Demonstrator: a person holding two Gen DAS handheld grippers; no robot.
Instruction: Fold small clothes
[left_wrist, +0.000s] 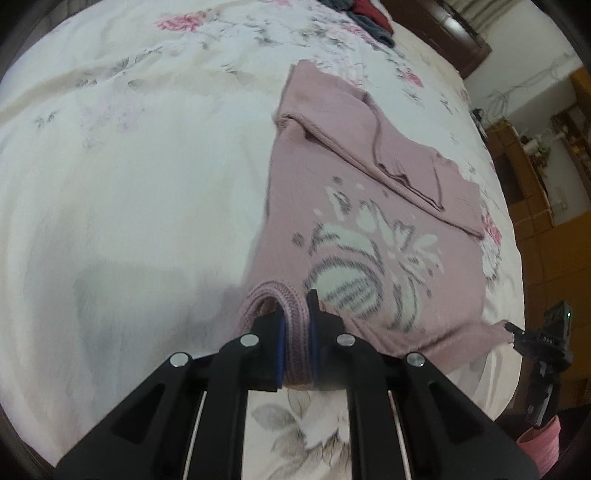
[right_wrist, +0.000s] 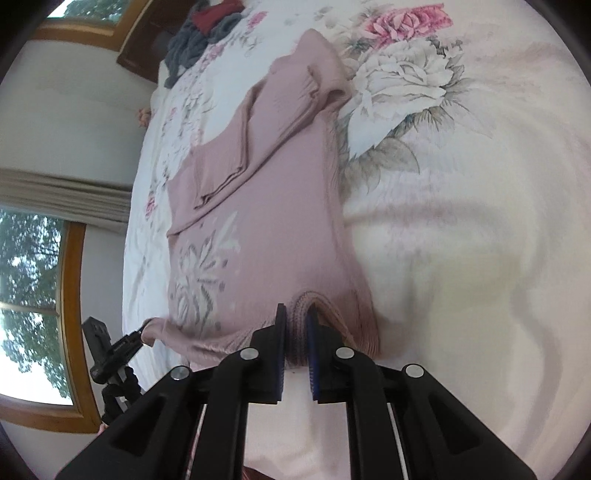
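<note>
Plainly soft stuff to deal with: pink knit sweater (left_wrist: 369, 229), spread face up on the floral bedspread (left_wrist: 129, 166), running from 6 o'clock up toward 12 in both wrist views, with one sleeve (left_wrist: 373, 147) folded across the body at about 1 o'clock in the left view. Looks light, limp and stretchy; likely to sag and drag between two hold points, not to slip. No breakage risk, only stretching or bunching.

Left gripper (left_wrist: 297, 332): closed down to a narrow gap, pinching a thick ribbed edge (left_wrist: 291, 306) of the knit between blue pads. Right gripper (right_wrist: 295, 332): likewise nearly closed, clamped on ribbed knit at the near end. From each camera, the other gripper visible out at the side, about 4 o'clock in the left view and 8 o'clock in the right, tips at a pulled-out corner of the same near edge.

Best held by that ribbing, probably: thicker, firmer, less prone to pulling out of shape than the plain knit. Advisable to lift both ends level, keeping the edge taut.

Unrelated dark clothes (right_wrist: 199, 40) heaped at 11 o'clock in the right view, well apart.
</note>
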